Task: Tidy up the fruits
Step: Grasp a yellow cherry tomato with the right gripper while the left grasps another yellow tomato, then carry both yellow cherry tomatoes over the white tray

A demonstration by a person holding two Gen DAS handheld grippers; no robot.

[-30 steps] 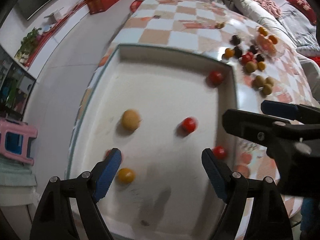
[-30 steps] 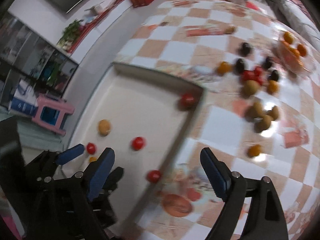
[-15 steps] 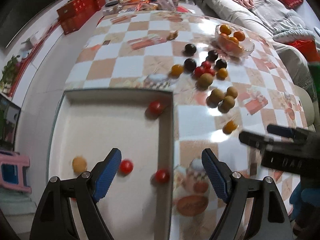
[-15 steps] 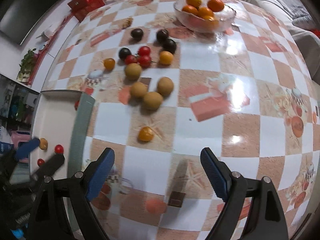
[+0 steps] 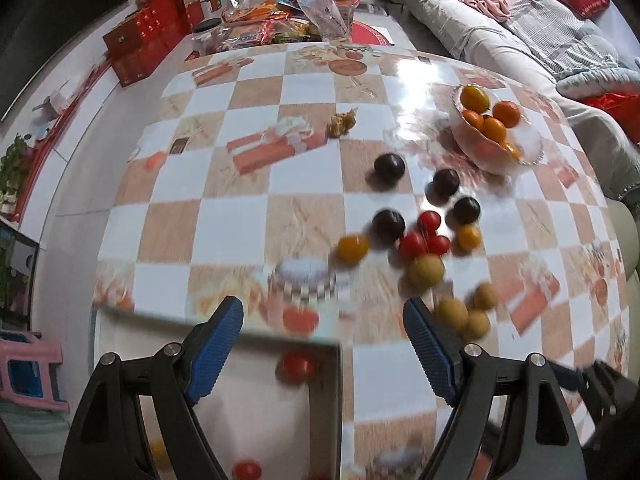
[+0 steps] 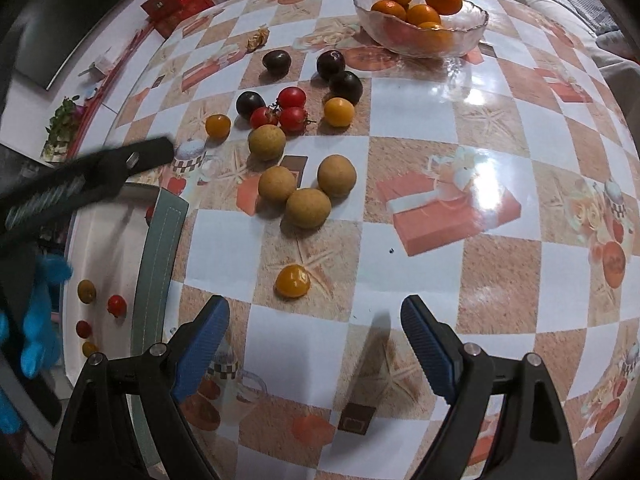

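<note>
Right gripper (image 6: 314, 342) jaws spread wide, empty — above bare tabletop (image 6: 420, 264), yellow tomato (image 6: 293, 280) just ahead; left gripper (image 5: 322, 342) jaws spread, empty, over tray (image 5: 325, 392) corner; loose fruits clustered beyond.

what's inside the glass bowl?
The glass bowl holds orange citrus fruits; five show in the right wrist view, piled together. Whether anything lies beneath them cannot be told: the pile and the glare on the glass cover the bottom.
</note>
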